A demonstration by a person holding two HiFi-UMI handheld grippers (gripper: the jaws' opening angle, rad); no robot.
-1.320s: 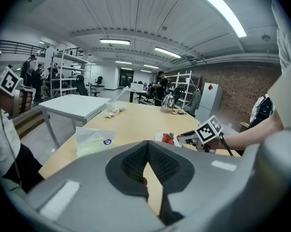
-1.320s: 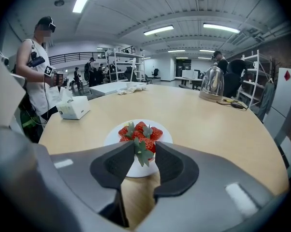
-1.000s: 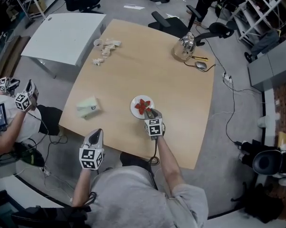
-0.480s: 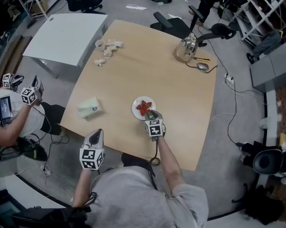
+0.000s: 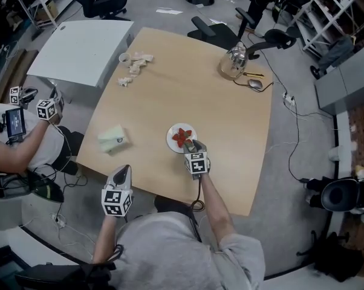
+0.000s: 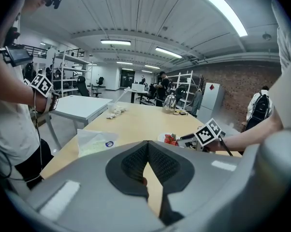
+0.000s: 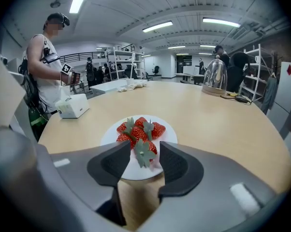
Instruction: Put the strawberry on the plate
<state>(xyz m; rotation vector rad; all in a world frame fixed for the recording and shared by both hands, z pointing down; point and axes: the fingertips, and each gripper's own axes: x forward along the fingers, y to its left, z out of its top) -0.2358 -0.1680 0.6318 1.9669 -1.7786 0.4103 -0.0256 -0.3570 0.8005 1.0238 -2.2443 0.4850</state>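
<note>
Several strawberries (image 7: 138,128) on plate (image 7: 171,133), nearest between just-opened jaws of right tool (image 7: 144,145)

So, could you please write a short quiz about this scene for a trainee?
1. True or false: the jaws of the left gripper stand wide apart.
2. Where does the plate stand? A) on the wooden table; B) on the white table; C) on the floor.
3. What lies between the jaws of the right gripper?
Key:
1. False; they are together, with nothing between them.
2. A.
3. A strawberry, resting on the plate. The jaws have just been opening, and their pads stand clear of it.
</note>
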